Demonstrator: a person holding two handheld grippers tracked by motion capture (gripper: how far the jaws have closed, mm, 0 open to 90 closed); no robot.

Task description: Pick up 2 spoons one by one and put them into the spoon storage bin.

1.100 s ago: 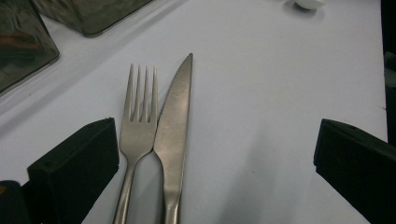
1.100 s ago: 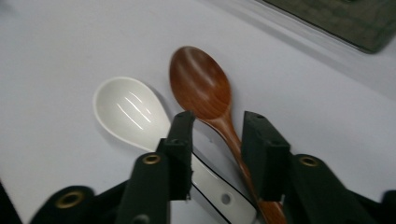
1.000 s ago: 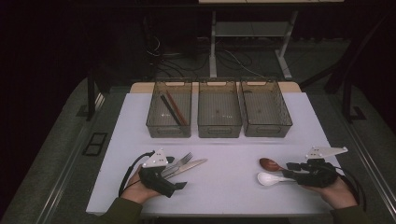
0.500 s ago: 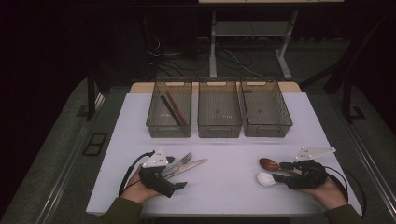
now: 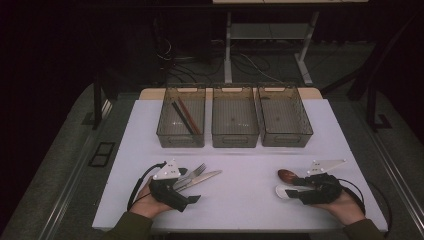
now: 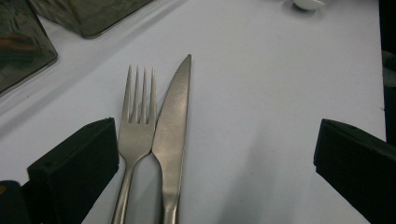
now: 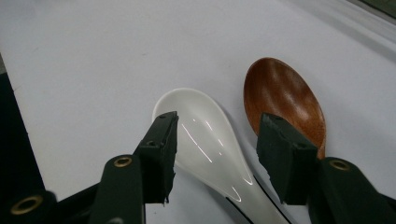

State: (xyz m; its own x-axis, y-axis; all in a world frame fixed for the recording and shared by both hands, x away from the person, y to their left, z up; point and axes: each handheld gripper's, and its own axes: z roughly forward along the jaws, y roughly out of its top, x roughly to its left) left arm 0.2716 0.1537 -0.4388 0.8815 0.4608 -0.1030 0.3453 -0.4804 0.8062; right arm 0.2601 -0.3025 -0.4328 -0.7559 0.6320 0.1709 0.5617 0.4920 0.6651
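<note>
Since the earlier frame the right tool (image 5: 295,189) has slid a bit nearer the person along the surface (image 5: 240,165), and its jaws have just been closing after opening wider; the left tool (image 5: 187,186) hasn't shifted. The white spoon (image 7: 210,140) lies bowl-up on the surface btwn the right tool's jaws, w/ a gap showing on each side in the right gripper view, so the pads aren't pressing on it: jaws roughly half open, nothing gripped. Just beside it lies the wooden spoon (image 7: 285,93), its bowl partly behind one jaw; can't tell if that jaw touches it. Both spoons sit at the near right of the surface. At the near left, the fork (image 6: 137,121) and knife (image 6: 173,121) lie side by side, touching at the neck, btwn the left tool's wide-open jaws, which hold nothing. Farther back, three clear bins stand in a row: left bin (image 5: 167,132) holds a few dark sticks, possibly chopsticks; middle bin (image 5: 235,137) and right bin (image 5: 295,135) look bare.
</note>
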